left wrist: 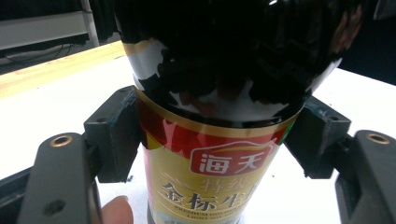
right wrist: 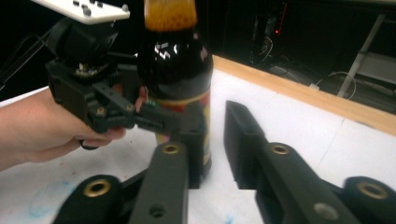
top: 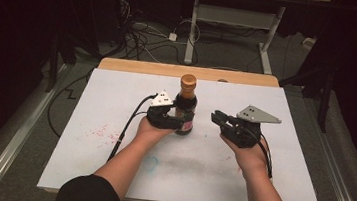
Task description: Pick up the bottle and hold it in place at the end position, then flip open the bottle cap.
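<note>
- The left gripper [top: 176,122] is clamped on a dark bottle [top: 185,106]: in the left gripper view its two pads press the bottle [left wrist: 219,116] from either side, at the top edge of the red and gold label [left wrist: 210,172].
- The bottle stands upright on the white board [top: 108,173], right between the left jaws, its brown cap [top: 188,83] rising well above them.
- A fingertip [left wrist: 116,210] of the left hand [top: 150,130] peeks in just below the left-side pad.
- The right gripper [top: 216,118] holds nothing; its jaws stand apart with bare board between them.
- From the right gripper view, the bottle [right wrist: 180,79] stands just ahead of the jaws, a little to their left, close but not touching as far as I can tell.
- The left gripper [right wrist: 159,119] and its hand [right wrist: 37,126] sit beyond, on the bottle's far-left side.
- Red specks [top: 100,133] mark the board out past the left hand, away from the bottle.
</note>
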